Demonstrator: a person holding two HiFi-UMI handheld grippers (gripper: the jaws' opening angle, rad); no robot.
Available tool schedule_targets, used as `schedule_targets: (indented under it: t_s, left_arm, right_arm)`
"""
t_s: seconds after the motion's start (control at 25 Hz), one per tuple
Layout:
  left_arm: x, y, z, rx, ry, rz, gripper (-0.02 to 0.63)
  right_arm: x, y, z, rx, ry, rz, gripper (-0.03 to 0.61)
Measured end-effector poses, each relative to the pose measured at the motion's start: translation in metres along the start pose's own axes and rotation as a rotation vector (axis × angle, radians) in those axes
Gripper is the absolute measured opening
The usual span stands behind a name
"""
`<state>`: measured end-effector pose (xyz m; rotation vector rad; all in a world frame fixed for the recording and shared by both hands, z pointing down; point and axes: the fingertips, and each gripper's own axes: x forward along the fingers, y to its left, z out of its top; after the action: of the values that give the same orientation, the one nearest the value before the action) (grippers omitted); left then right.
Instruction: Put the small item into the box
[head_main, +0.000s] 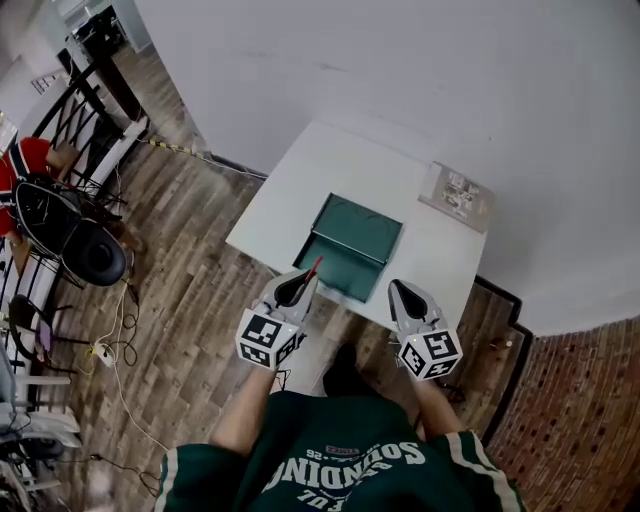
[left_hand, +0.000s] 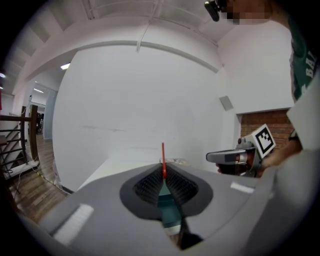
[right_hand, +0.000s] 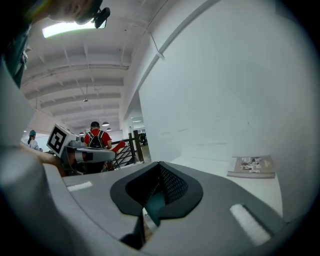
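A dark green box (head_main: 356, 232) lies open in the middle of the white table (head_main: 310, 175). My left gripper (head_main: 308, 275) hangs over the box's near left corner, shut on a thin red stick (head_main: 314, 267). In the left gripper view the red stick (left_hand: 163, 159) stands up from between the closed jaws of the left gripper (left_hand: 163, 172), with the green box (left_hand: 168, 209) showing below. My right gripper (head_main: 396, 286) hovers at the box's near right corner, shut and holding nothing. In its own view the right gripper (right_hand: 160, 167) shows only green beneath its jaws.
A booklet (head_main: 457, 195) lies at the table's far right corner, also seen as the booklet (right_hand: 252, 166) in the right gripper view. A white wall rises behind the table. Black chairs (head_main: 75, 235) and floor cables (head_main: 115, 350) are on the left. A person with a backpack (right_hand: 95, 137) stands far off.
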<state>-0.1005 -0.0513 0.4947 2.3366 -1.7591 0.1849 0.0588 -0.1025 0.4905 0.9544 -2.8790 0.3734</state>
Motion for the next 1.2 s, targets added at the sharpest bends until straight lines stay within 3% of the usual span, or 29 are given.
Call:
schedule_targets:
  t_s: [0.68,1.2]
  left_arm:
    - [0.096,0.019,0.015,0.024,0.049,-0.098,0.065]
    - [0.131,0.034,0.021,0.064,0.073,-0.304,0.064]
  right_arm:
    - [0.053,-0.066,0.012,0.062,-0.002,-0.066,0.003]
    - [0.070,-0.065,0.020,0.088,-0.020,-0.235,0.003]
